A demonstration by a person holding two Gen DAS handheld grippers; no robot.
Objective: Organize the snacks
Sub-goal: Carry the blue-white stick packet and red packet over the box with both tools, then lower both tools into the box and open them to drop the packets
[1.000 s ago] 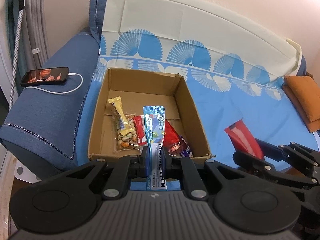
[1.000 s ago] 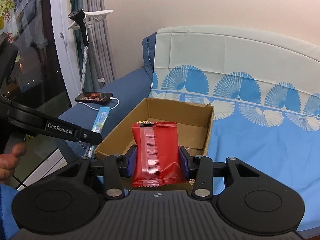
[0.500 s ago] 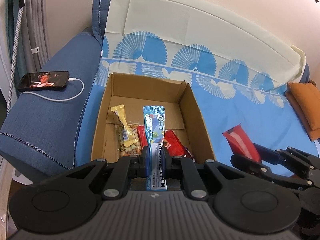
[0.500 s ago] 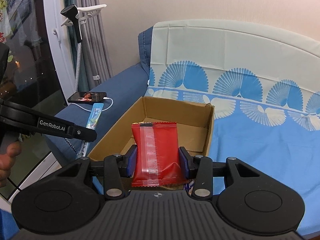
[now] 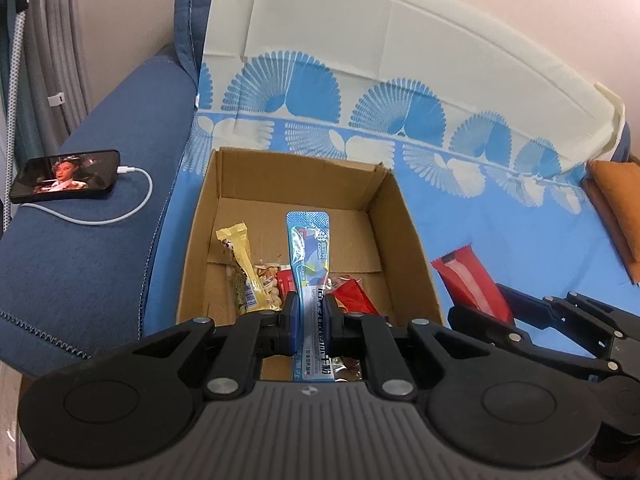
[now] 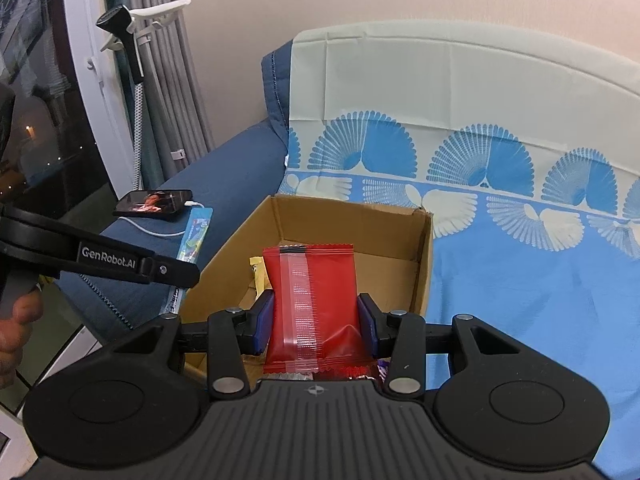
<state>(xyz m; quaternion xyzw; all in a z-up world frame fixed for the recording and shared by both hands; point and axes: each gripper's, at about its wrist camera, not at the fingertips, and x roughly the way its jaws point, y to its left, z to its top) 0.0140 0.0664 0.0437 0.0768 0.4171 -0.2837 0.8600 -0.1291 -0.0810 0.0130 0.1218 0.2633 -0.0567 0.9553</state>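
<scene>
An open cardboard box (image 5: 396,216) (image 6: 424,248) sits on the blue patterned sofa cover. My left gripper (image 5: 311,312) is shut on a long blue snack stick (image 5: 310,256), held upright over the box's near edge. My right gripper (image 6: 316,320) is shut on a red snack packet (image 6: 312,300), also just before the box's near edge; in the left wrist view that red packet (image 5: 472,284) shows to the right of the box. Inside the box lie a yellow nut packet (image 5: 244,268) and red wrappers (image 5: 354,296).
A phone (image 5: 66,176) (image 6: 154,202) playing video lies on the blue sofa arm, with a white cable (image 5: 132,200) attached. An orange cushion (image 5: 616,208) rests at the far right. Curtains and a white stand (image 6: 136,36) are at the left. A person's hand (image 6: 16,332) holds the left gripper.
Both grippers moved forward toward the box with their snacks still held; the box now looks larger and nearer in both views.
</scene>
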